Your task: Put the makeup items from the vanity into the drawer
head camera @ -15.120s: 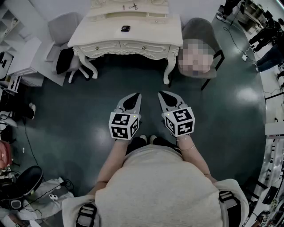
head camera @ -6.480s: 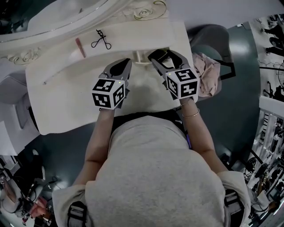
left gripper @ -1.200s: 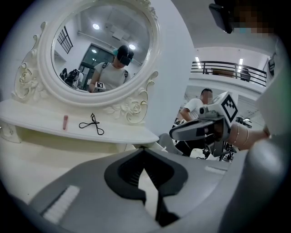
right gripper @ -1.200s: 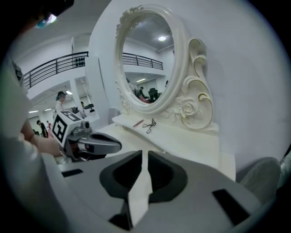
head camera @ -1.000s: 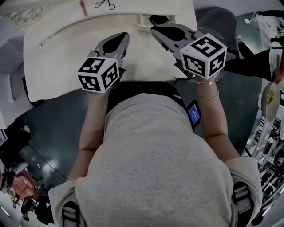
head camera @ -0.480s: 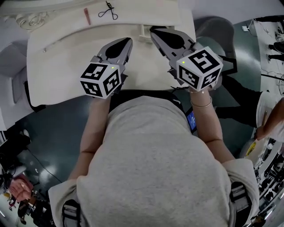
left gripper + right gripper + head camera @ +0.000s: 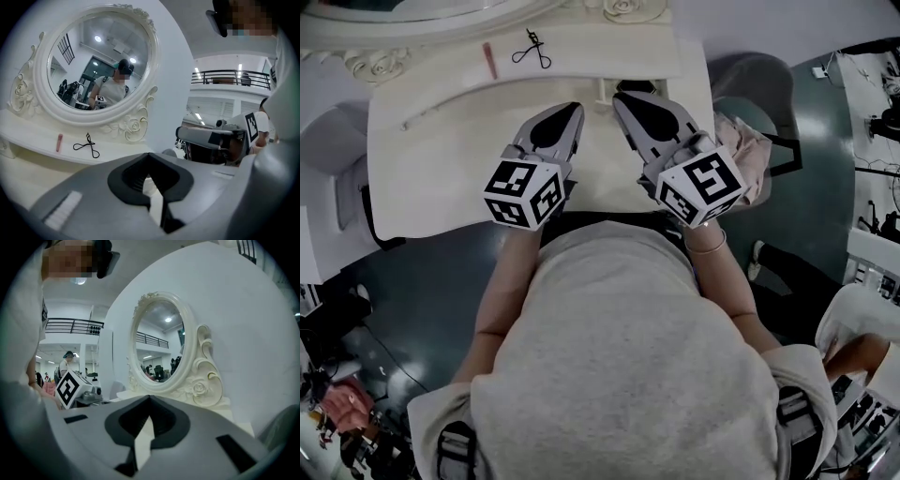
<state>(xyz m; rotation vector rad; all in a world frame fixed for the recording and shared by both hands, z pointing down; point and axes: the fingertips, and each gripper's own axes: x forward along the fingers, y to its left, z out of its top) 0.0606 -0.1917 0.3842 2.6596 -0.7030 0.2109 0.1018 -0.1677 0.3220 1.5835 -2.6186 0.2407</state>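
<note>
The person point(image 7: 628, 356) reaches both arms forward towards the top of the head view, grippers side by side above the near part of the white desk point(image 7: 441, 159) and pointing almost level. The left gripper point(image 7: 572, 111) has its jaws closed together with nothing between them, and the right gripper point(image 7: 621, 98) is closed and empty too. The eyelash curler point(image 7: 531, 49) and pink tube point(image 7: 490, 61) lie on the raised shelf point(image 7: 600, 52) at upper left, well apart from both grippers.
</note>
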